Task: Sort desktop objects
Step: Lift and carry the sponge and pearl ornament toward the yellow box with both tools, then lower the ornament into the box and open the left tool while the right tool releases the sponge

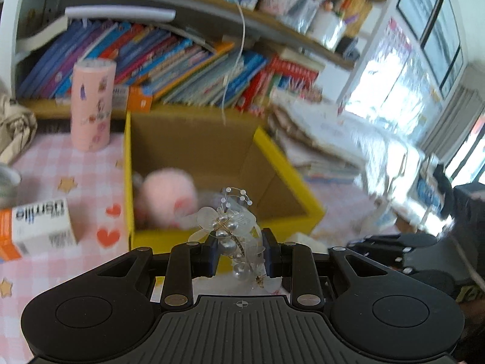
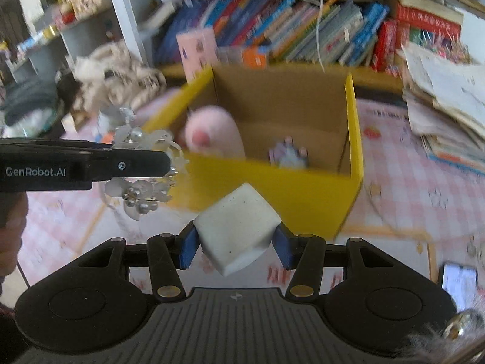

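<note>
My left gripper (image 1: 241, 253) is shut on a pearl and clear-petal hair ornament (image 1: 230, 227), held just before the near wall of a yellow cardboard box (image 1: 291, 170). My right gripper (image 2: 236, 242) is shut on a white cube-shaped block (image 2: 236, 227), held in front of the same box (image 2: 303, 194). The left gripper with the ornament (image 2: 139, 163) shows at the left of the right wrist view. Inside the box lie a pink plush toy (image 1: 166, 197) (image 2: 212, 133) and a small lilac trinket (image 2: 289, 151).
A pink cylinder (image 1: 91, 106) stands left of the box. A white and orange carton (image 1: 36, 227) lies on the pink checked cloth. Bookshelves stand behind. A paper stack (image 2: 445, 106) lies to the right. A phone (image 2: 459, 285) lies near right. A beige bag (image 2: 121, 72) sits left.
</note>
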Demonstrator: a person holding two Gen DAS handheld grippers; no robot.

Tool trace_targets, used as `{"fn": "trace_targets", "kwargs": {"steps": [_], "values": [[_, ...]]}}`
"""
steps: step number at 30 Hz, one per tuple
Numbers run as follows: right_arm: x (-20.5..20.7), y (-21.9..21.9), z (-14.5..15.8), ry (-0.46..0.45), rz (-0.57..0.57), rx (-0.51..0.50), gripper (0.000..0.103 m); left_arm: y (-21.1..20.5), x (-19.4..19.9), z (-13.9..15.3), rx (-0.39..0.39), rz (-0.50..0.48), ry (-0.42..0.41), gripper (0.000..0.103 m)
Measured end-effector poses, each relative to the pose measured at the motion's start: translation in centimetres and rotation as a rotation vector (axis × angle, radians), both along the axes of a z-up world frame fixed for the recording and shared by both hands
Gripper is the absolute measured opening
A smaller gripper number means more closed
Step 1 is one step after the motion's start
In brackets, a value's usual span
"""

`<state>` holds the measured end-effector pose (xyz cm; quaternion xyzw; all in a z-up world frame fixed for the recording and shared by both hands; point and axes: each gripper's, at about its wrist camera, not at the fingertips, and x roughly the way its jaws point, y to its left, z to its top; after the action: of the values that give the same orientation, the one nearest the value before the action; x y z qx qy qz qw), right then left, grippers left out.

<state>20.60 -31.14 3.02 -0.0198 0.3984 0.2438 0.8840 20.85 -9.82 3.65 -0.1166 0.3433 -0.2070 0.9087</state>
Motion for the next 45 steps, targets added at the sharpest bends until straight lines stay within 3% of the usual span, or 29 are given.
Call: {"fn": "trace_targets", "kwargs": {"steps": [13, 17, 20, 24, 30, 33, 40, 45], "values": [[9.1, 0.8, 4.9, -0.213, 0.092, -0.016, 0.049, -1.5, 7.2, 7.4, 0.073, 0.047, -0.270, 0.026], [12.1, 1.1, 5.6, -0.269, 0.103, -0.037, 0.049, -1.7, 9.2, 9.6, 0.058, 0.075, -0.350, 0.026], [14.4, 1.2, 5.5, -0.283, 0.110, -0.052, 0.049, -1.7, 10.8, 10.0, 0.044, 0.093, -0.360, 0.026], [16.9, 1.8, 3.7, -0.252, 0.142, -0.109, 0.049, -1.6, 13.2, 7.8, 0.037, 0.104, -0.282, 0.026], [19.2, 3.3, -0.9, -0.169, 0.262, -0.261, 0.049, -1.9, 16.5, 1.1, 0.137, 0.113, -0.055, 0.027], [19.7, 4.2, -2.8, -0.142, 0.331, -0.337, 0.049, -2.1, 17.2, -1.4, 0.191, 0.108, 0.016, 0.027], [20.4, 6.3, -5.3, -0.109, 0.441, -0.486, 0.049, -2.5, 17.9, -4.4, 0.267, 0.090, 0.103, 0.028], [21.4, 7.1, -5.7, -0.086, 0.464, -0.505, 0.049, -2.6, 18.2, -4.9, 0.289, 0.091, 0.130, 0.030]]}}
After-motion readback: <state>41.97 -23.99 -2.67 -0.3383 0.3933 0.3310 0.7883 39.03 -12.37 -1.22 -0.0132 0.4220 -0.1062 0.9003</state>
